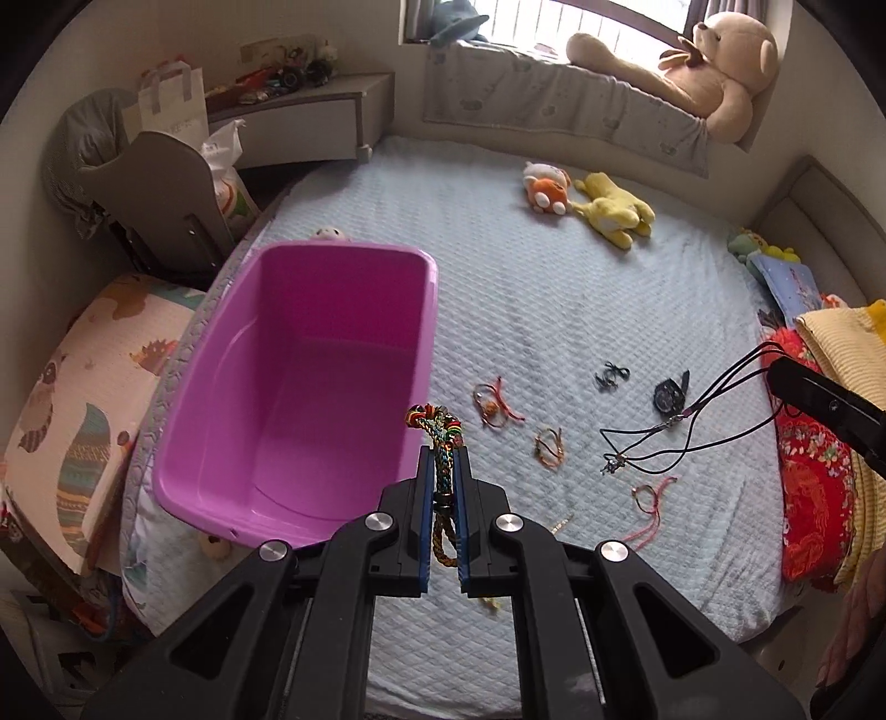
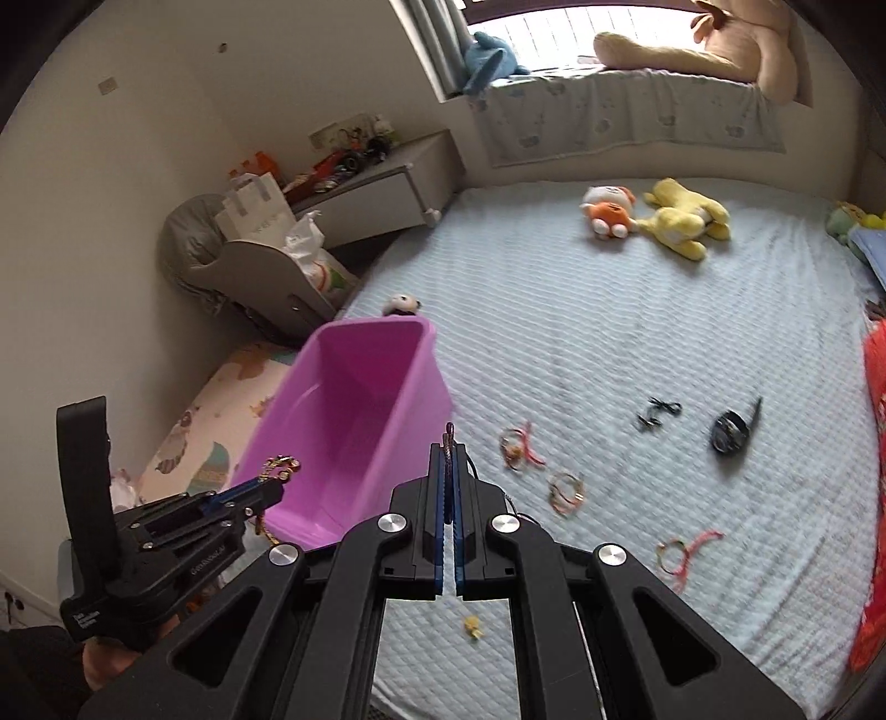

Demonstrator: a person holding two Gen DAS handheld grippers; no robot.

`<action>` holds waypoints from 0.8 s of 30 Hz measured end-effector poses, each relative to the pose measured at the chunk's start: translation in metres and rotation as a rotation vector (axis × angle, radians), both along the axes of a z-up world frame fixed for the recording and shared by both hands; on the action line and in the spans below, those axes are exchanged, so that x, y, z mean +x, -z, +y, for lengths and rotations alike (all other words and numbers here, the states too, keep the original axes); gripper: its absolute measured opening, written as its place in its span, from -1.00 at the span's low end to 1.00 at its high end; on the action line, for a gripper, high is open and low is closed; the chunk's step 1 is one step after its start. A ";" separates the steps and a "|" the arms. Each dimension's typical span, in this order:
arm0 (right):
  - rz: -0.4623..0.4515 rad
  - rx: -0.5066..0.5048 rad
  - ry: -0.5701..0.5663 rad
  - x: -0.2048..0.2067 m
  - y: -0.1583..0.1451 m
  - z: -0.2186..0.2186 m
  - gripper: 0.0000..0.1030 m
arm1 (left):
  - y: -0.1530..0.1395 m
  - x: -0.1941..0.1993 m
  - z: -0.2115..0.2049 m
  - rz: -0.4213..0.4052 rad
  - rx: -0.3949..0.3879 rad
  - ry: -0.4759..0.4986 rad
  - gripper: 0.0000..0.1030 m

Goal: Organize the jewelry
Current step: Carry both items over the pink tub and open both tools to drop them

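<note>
While bracelets lie scattered over a quilted blue bedspread [image 1: 554, 310], the left gripper [image 1: 443, 459] clamps a braided bracelet [image 1: 437, 429] beside the purple bin's [image 1: 221, 360] rim; the right gripper [image 2: 448, 459] pinches a black cord necklace [image 1: 692, 426], open bedding ahead.

Daylight from the overexposed window [image 1: 581, 22] lights the bed [image 1: 554, 310] evenly — soft shadows, slight motion blur, strong fisheye curvature, dark corners.

Both wrist views look down along their jaws, sharing the purple bin [image 1: 299, 387] (right view farther back).
</note>
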State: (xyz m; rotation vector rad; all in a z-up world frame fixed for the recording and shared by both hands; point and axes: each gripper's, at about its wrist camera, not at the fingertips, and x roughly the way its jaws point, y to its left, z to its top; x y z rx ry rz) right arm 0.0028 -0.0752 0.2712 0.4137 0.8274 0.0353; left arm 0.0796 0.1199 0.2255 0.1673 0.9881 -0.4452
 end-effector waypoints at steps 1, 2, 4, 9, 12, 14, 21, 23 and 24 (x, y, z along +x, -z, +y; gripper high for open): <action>-0.010 -0.002 -0.028 0.014 -0.005 0.011 -0.95 | -0.004 0.009 0.007 -0.010 0.004 -0.011 -0.86; -0.017 -0.001 -0.056 0.027 -0.009 0.022 -0.95 | -0.008 0.019 0.015 -0.019 0.007 -0.025 -0.86; -0.019 0.002 -0.108 0.052 -0.013 0.044 -0.95 | -0.011 0.038 0.029 -0.022 0.008 -0.048 -0.87; 0.032 -0.018 -0.218 0.106 0.004 0.095 -0.95 | 0.008 0.077 0.057 0.007 0.039 -0.109 -0.86; 0.117 -0.012 -0.259 0.135 0.031 0.117 -0.95 | 0.035 0.096 0.071 0.065 0.061 -0.148 -0.86; 0.181 -0.006 -0.276 0.153 0.053 0.127 -0.95 | 0.053 0.107 0.080 0.110 0.075 -0.177 -0.86; 0.398 -0.044 -0.313 0.196 0.118 0.157 -0.95 | 0.099 0.132 0.100 0.225 0.115 -0.225 -0.86; 0.429 -0.067 -0.312 0.203 0.126 0.161 -0.95 | 0.106 0.137 0.103 0.242 0.125 -0.230 -0.85; 0.442 -0.074 -0.309 0.205 0.128 0.162 -0.95 | 0.109 0.139 0.105 0.252 0.131 -0.234 -0.82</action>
